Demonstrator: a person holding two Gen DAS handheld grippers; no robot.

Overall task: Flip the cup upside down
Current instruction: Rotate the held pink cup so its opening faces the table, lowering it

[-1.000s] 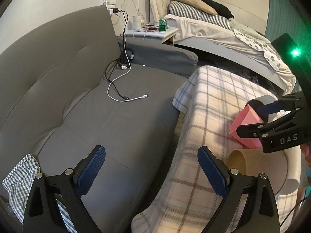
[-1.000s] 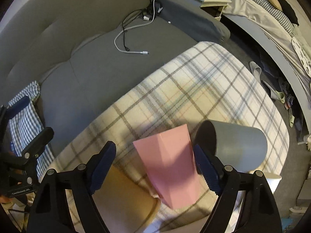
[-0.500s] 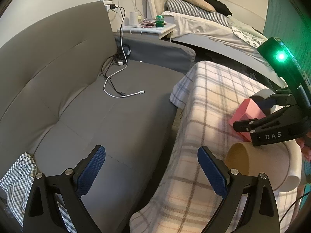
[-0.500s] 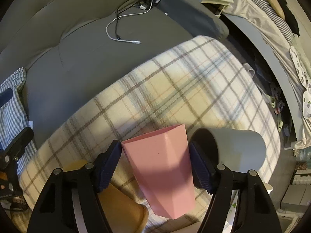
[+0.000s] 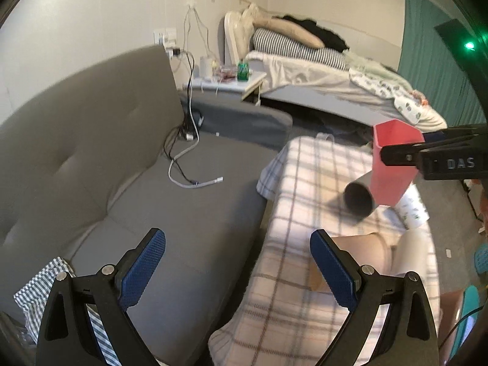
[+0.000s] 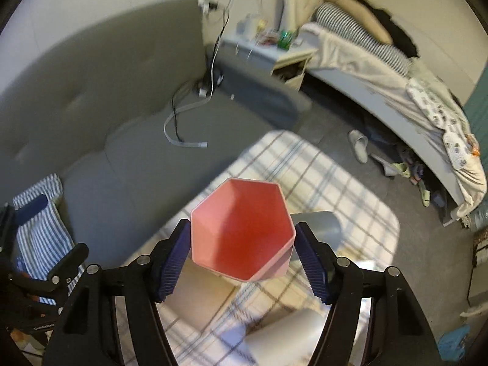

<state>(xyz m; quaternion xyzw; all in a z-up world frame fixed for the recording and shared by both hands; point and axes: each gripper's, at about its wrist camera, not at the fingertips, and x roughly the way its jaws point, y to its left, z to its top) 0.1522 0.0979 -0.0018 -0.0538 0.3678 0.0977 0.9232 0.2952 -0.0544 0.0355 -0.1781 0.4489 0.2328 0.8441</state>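
A pink hexagonal cup [image 6: 244, 235] is held in my right gripper [image 6: 244, 253], with a blue pad pressed on each side. Its open mouth faces the camera. In the left wrist view the pink cup [image 5: 393, 167] hangs mouth up above the plaid-covered table [image 5: 305, 183], clamped by the right gripper [image 5: 405, 155]. My left gripper [image 5: 238, 268] is open and empty, low over the gap between the sofa and the table.
A grey cup [image 5: 358, 199] lies on its side on the table under the pink one. A tan cup [image 5: 363, 256] and a white cup [image 5: 414, 250] lie nearer. The grey sofa [image 5: 122, 167] with cables [image 5: 186, 164] is on the left. A bed [image 5: 335, 79] stands behind.
My right gripper closed on the pink cup, lifted it off the table and turned it from lying on its side to mouth up. The left gripper stayed open.
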